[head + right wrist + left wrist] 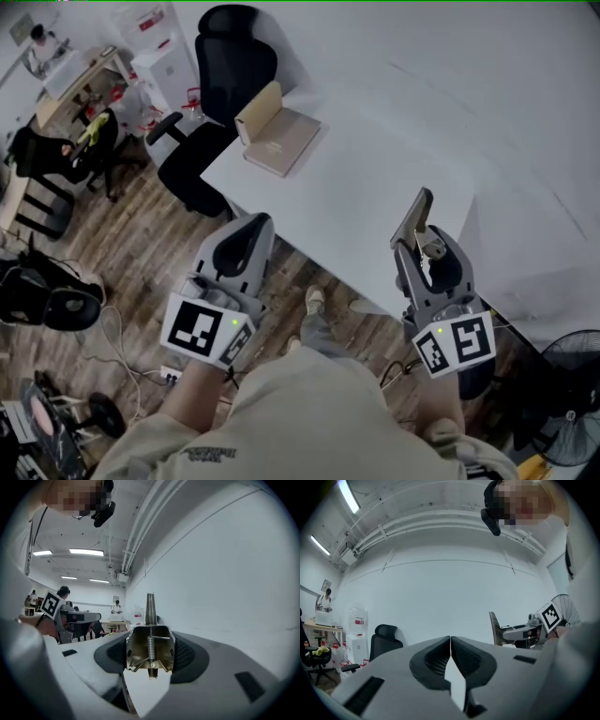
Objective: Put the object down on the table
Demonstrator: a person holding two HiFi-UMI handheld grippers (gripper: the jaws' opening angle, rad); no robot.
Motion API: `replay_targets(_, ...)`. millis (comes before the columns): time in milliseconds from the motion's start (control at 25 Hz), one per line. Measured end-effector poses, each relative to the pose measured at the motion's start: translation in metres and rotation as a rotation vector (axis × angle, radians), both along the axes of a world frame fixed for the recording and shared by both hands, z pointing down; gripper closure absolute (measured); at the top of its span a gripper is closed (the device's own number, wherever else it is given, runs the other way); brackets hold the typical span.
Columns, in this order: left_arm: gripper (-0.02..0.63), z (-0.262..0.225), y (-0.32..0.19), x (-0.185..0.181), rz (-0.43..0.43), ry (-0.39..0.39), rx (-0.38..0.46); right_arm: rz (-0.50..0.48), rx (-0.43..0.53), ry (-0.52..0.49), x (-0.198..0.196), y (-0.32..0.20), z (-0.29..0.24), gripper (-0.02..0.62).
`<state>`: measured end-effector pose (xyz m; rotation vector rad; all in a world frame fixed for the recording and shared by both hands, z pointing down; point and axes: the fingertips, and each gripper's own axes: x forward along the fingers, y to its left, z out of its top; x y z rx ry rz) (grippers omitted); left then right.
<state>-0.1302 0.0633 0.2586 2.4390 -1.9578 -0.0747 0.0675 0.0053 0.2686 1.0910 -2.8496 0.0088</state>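
My right gripper (pixel 424 246) is shut on a metal spring-loaded tool (pixel 413 217), whose flat blades stick up past the fingertips over the near edge of the white table (pixel 375 178). In the right gripper view the tool (pixel 150 645) fills the gap between the jaws, showing a coil spring and a tapered tip. The left gripper view shows the same tool (pixel 494 629) at the right, held upright. My left gripper (pixel 246 234) is shut and holds nothing, its jaws touching (pixel 450 641). It hangs over the wooden floor beside the table's near edge.
A tan open box or book (pixel 278 138) lies at the table's far corner. A black office chair (pixel 223 70) stands behind that corner. Cables and a power strip (pixel 169 375) lie on the floor at the left, and a fan (pixel 572 394) stands at the lower right.
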Motion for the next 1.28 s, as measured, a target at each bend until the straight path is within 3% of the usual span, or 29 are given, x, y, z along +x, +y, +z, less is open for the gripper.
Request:
replay_targets(520,0.583,0.027,-0.101,-0.002,0.012,-0.089,-0.129,0.009,-0.075,0.056,-0.007,-0.111,0.035,0.364)
replay_targets(880,0.583,0.014,-0.171,0.014,-0.01,-0.135,-0.172,0.035,-0.108,0.167,0.015,-0.183,0.049,0.364)
replay_targets(1280,0.582,0.064,-0.243,0.015,0.069,-0.14,-0.259,0.071,-0.145,0.266,-0.003,-0.251,0.106,0.364)
